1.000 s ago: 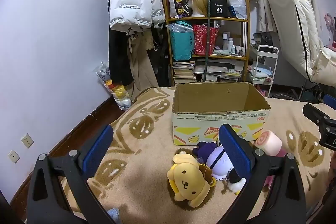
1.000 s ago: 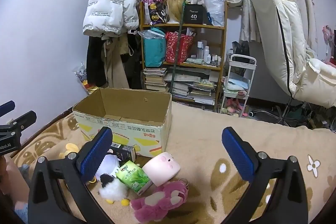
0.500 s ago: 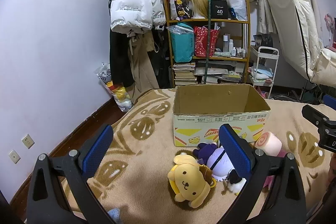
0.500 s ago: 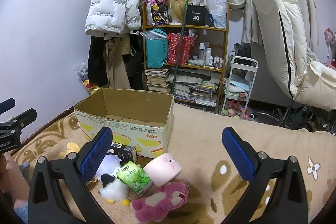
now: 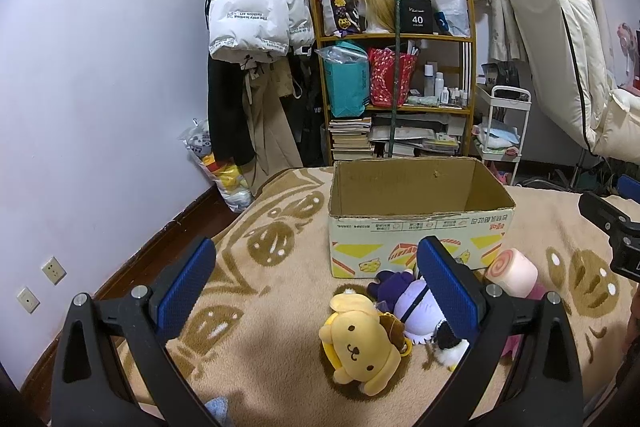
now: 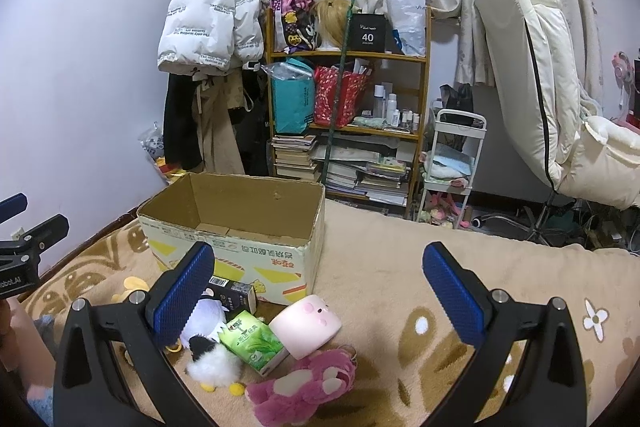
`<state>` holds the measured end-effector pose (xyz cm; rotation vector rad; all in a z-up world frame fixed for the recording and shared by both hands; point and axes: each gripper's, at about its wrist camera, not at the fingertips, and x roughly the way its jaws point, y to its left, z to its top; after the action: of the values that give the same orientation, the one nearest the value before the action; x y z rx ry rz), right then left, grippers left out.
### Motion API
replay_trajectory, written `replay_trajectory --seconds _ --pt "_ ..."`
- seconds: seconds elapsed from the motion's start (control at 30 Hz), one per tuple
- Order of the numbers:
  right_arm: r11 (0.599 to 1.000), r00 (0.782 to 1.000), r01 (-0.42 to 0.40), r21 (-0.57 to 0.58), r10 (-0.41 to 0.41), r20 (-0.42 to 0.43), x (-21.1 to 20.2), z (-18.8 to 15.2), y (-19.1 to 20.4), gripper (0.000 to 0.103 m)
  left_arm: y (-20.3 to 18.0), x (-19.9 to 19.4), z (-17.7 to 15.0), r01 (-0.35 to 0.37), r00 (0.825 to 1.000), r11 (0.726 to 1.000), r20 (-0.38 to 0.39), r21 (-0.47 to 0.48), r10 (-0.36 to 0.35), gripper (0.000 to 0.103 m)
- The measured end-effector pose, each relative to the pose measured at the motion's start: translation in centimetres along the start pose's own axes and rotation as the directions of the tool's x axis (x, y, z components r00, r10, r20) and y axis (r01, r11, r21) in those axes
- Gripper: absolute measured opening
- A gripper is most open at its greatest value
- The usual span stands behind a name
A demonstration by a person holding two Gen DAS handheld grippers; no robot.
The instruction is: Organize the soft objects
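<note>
An open cardboard box (image 5: pixel 416 227) (image 6: pixel 240 247) stands on the beige blanket. In front of it lie soft toys: a yellow dog plush (image 5: pixel 360 343), a purple-white plush (image 5: pixel 412 301) (image 6: pixel 202 319), a pink roll cushion (image 5: pixel 514 273) (image 6: pixel 306 329), a white fluffy bird plush (image 6: pixel 214 361) and a magenta bear plush (image 6: pixel 308 385). A green carton (image 6: pixel 252 341) and a black carton (image 6: pixel 234 297) lie among them. My left gripper (image 5: pixel 316 281) is open above the yellow plush. My right gripper (image 6: pixel 318 293) is open above the pink cushion.
A wooden shelf (image 5: pixel 394 91) with books and bags stands behind the box. Coats (image 5: pixel 256 23) hang at the left wall. A white trolley (image 6: pixel 452 163) and a cream mattress (image 6: pixel 532 75) are at the right. The blanket edge drops to the floor at left.
Both grippers have drifted very slightly; the toys and the box have not moved.
</note>
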<state>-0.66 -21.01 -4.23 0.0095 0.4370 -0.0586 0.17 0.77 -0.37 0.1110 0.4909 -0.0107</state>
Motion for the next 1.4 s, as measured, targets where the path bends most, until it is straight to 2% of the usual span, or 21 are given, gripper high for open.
replay_trajectory --seconds 1.4 --pt "1.000 1.000 0.006 0.002 -0.007 0.011 -0.18 0.00 0.07 0.103 -0.16 0.17 -0.28 -0.001 1.000 1.000 -0.009 0.008 0.001 0.100"
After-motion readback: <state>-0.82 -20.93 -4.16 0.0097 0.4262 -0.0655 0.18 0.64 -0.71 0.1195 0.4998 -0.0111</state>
